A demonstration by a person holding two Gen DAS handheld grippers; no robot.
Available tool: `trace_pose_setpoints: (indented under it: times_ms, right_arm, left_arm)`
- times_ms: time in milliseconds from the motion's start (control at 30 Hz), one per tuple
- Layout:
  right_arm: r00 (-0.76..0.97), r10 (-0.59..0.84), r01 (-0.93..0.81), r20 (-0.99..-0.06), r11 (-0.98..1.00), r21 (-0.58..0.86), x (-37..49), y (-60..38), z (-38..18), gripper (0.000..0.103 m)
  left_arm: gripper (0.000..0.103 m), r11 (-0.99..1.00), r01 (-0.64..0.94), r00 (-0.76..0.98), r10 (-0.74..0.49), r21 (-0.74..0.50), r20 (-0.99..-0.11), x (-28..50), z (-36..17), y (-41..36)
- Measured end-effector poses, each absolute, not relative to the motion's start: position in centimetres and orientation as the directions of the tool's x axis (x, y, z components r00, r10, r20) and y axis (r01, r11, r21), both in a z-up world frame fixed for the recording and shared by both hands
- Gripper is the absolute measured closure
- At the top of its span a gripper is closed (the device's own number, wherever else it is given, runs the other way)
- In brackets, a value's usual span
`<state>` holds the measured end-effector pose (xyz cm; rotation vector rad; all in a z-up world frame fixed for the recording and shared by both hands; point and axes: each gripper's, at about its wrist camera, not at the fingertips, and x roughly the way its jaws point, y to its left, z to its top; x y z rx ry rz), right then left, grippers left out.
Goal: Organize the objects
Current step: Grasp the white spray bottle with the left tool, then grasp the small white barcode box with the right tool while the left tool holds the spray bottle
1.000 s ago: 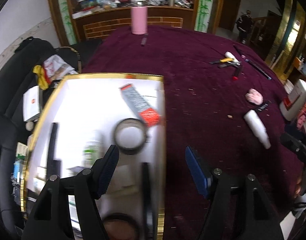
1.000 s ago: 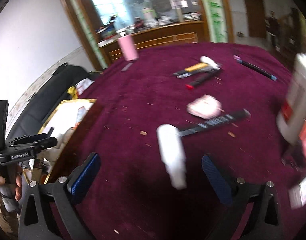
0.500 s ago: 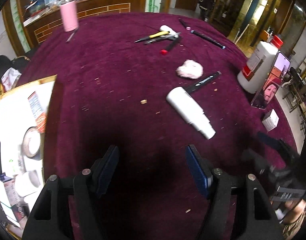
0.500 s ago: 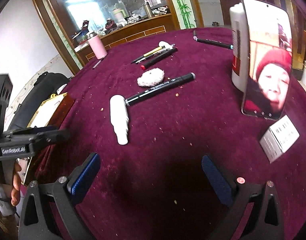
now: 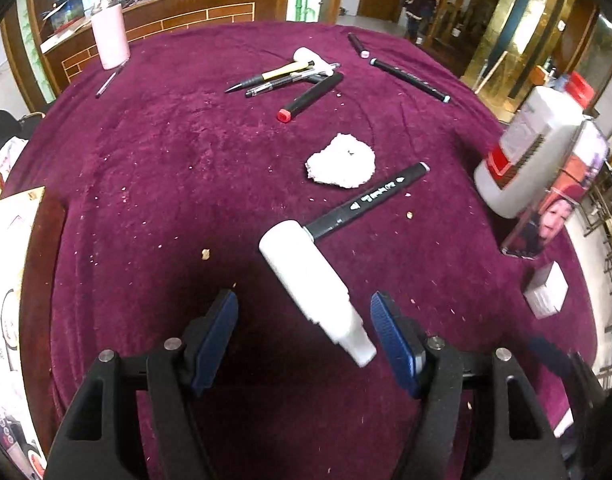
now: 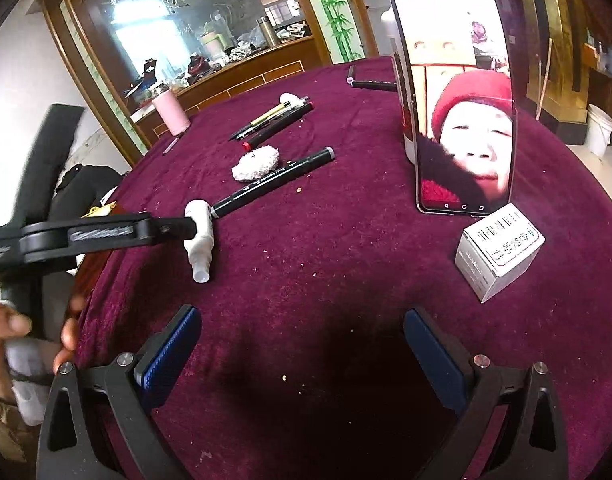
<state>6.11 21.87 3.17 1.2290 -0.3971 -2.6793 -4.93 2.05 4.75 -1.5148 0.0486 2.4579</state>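
A small white bottle [image 5: 310,280] lies on the maroon tablecloth, its nozzle end between the open fingers of my left gripper [image 5: 306,336], nearer the right pad; the pads do not touch it. A black marker [image 5: 366,200] lies against the bottle's base, and a white fluffy pad [image 5: 341,162] sits just beyond. In the right wrist view my right gripper [image 6: 299,354] is open over bare cloth, with the bottle [image 6: 199,240] to its upper left, partly behind the left gripper's body [image 6: 89,236]. A small white box [image 6: 498,254] sits to the right.
Several pens and markers [image 5: 293,80] lie farther back, and a pink tumbler [image 5: 109,36] stands at the far edge. A white jug [image 5: 526,148] and a phone [image 6: 458,100] leaning on it stand at the right. The white tray's gold rim [image 5: 29,196] shows at the left.
My left gripper has swung right, away from the tray, and come over the white bottle. My right gripper has also moved right; the phone and small box have come into its view.
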Motion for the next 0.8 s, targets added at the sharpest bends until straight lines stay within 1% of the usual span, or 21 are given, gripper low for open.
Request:
trace_pose_setpoints:
  times_ms: [133, 167, 200, 233, 267, 300, 400, 500, 633, 800]
  right_arm:
    - [-0.660, -0.261, 0.039, -0.704, -0.948, 0.316, 6.4, 22.5, 3.6, 0.000]
    - [-0.662, -0.259, 0.037, -0.703, -0.949, 0.314, 6.5, 22.7, 3.7, 0.000]
    - [-0.664, -0.252, 0.035, -0.704, -0.951, 0.308, 6.6, 23.1, 3.9, 0.000]
    - [-0.669, -0.241, 0.031, -0.703, -0.954, 0.297, 6.8, 23.5, 4.1, 0.000]
    - [-0.679, -0.221, 0.021, -0.701, -0.959, 0.282, 7.0, 24.1, 4.5, 0.000]
    - [-0.684, -0.208, 0.011, -0.700, -0.962, 0.274, 7.0, 24.6, 4.7, 0.000]
    - [-0.689, -0.166, -0.040, -0.706, -0.963, 0.267, 7.3, 27.0, 5.3, 0.000]
    - [-0.696, -0.116, -0.095, -0.709, -0.963, 0.251, 7.1, 29.2, 5.6, 0.000]
    - [-0.661, -0.063, -0.135, -0.748, -0.970, 0.200, 5.8, 31.0, 4.5, 0.000]
    - [-0.622, -0.066, -0.113, -0.780, -0.979, 0.172, 3.9, 31.4, 3.4, 0.002]
  left_arm:
    - [0.037, -0.977, -0.198, -0.423, 0.153, -0.074, -0.893, -6.1, 3.3, 2.4]
    - [0.041, -0.978, -0.193, -0.417, 0.154, -0.078, -0.896, -6.3, 2.9, 2.4]
    - [0.051, -0.977, -0.193, -0.410, 0.162, -0.088, -0.898, -6.5, 2.6, 2.3]
    - [0.057, -0.977, -0.188, -0.405, 0.168, -0.097, -0.899, -6.6, 2.3, 2.1]
    - [0.073, -0.980, -0.177, -0.422, 0.157, -0.088, -0.893, -6.6, 2.3, 1.8]
    - [0.075, -0.980, -0.175, -0.427, 0.162, -0.095, -0.890, -6.5, 2.3, 1.5]
    - [0.075, -0.970, -0.207, -0.413, 0.205, -0.128, -0.887, -6.3, 2.2, 0.6]
    - [0.075, -0.964, -0.234, -0.399, 0.217, -0.130, -0.891, -5.6, 2.2, 0.0]
    - [0.074, -0.955, -0.286, -0.386, 0.192, -0.081, -0.903, -4.6, 2.3, 0.2]
    - [0.075, -0.950, -0.308, -0.396, 0.173, -0.046, -0.902, -4.0, 2.3, 0.2]
